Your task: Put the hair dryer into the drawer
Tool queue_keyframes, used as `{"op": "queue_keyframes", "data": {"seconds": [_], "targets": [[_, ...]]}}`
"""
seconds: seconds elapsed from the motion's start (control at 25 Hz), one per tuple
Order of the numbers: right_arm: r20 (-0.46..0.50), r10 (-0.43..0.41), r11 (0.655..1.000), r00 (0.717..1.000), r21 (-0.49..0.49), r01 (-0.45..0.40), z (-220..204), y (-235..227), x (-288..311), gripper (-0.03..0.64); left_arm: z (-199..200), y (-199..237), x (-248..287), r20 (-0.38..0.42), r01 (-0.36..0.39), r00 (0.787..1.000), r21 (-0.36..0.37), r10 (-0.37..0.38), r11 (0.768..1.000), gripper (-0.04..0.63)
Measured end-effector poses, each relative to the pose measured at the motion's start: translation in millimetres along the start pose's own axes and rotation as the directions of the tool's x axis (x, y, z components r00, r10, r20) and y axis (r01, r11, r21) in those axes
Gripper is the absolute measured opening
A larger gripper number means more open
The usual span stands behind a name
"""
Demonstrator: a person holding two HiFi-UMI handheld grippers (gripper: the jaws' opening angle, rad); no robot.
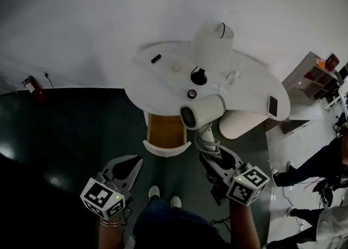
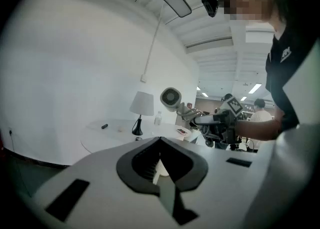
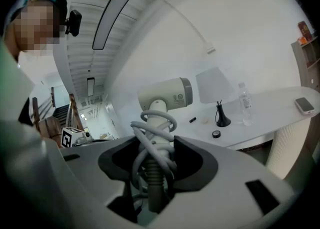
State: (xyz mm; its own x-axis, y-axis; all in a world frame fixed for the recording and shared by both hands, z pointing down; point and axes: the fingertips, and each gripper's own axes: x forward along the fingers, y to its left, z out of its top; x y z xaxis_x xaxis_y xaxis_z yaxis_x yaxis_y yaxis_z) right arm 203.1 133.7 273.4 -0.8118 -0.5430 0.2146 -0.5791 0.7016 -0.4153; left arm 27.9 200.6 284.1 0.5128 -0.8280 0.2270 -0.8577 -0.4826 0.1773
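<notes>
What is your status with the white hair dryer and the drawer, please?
Right gripper clamped on white hair dryer, by cord-wrapped handle. Left gripper shut, empty. Wood-lined drawer open, nothing across it.

The person holds both grippers forward, tilted slightly downward. The grey plastic left gripper [image 2: 160, 140] has its tongs tip to tip and empty. The matching right gripper [image 3: 155, 159] clamps the cord-wrapped handle of a white hair dryer [image 3: 165, 95].
</notes>
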Motion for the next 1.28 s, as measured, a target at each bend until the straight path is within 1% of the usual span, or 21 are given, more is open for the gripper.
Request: {"op": "queue_keyframes", "data": {"seconds": [0.2, 0.36, 0.6, 0.76, 0.88, 1.12, 1.28], "targets": [[0.015, 0.036, 0.999, 0.999, -0.004, -0.036, 0, -4, -23, 0.210, -6, -28, 5, 0.015, -0.020, 1.000, -0.002, 0.020, 1.000, 0.015], [0.030, 0.048, 0.999, 0.998, -0.010, -0.048, 5, -4, -34, 0.210, -2, -46, 8, 0.018, 0.000, 1.000, 0.010, 0.000, 1.000, 0.015], [0.060, 0.055, 0.998, 0.997, 0.011, -0.056, 9, -1, -39, 0.210, 11, -52, 9, 0.024, 0.020, 0.999, 0.048, -0.021, 0.999, 0.015], [0.058, 0.061, 0.998, 0.996, 0.021, -0.062, 8, 1, -38, 0.210, 12, -52, 6, 0.019, 0.009, 1.000, 0.043, -0.010, 0.999, 0.015], [0.044, 0.069, 0.998, 0.997, 0.011, -0.069, 4, 1, -32, 0.210, 9, -47, 5, 0.022, -0.004, 1.000, 0.037, 0.003, 0.999, 0.015], [0.041, 0.111, 0.993, 0.993, 0.045, -0.113, -1, -3, -51, 0.210, 2, -70, 3, 0.035, -0.038, 0.999, 0.026, 0.037, 0.999, 0.015], [0.043, 0.119, 0.992, 0.992, 0.042, -0.121, -2, -8, -56, 0.210, 0, -74, 1, 0.056, -0.061, 0.997, -0.005, 0.061, 0.998, 0.015]]}}
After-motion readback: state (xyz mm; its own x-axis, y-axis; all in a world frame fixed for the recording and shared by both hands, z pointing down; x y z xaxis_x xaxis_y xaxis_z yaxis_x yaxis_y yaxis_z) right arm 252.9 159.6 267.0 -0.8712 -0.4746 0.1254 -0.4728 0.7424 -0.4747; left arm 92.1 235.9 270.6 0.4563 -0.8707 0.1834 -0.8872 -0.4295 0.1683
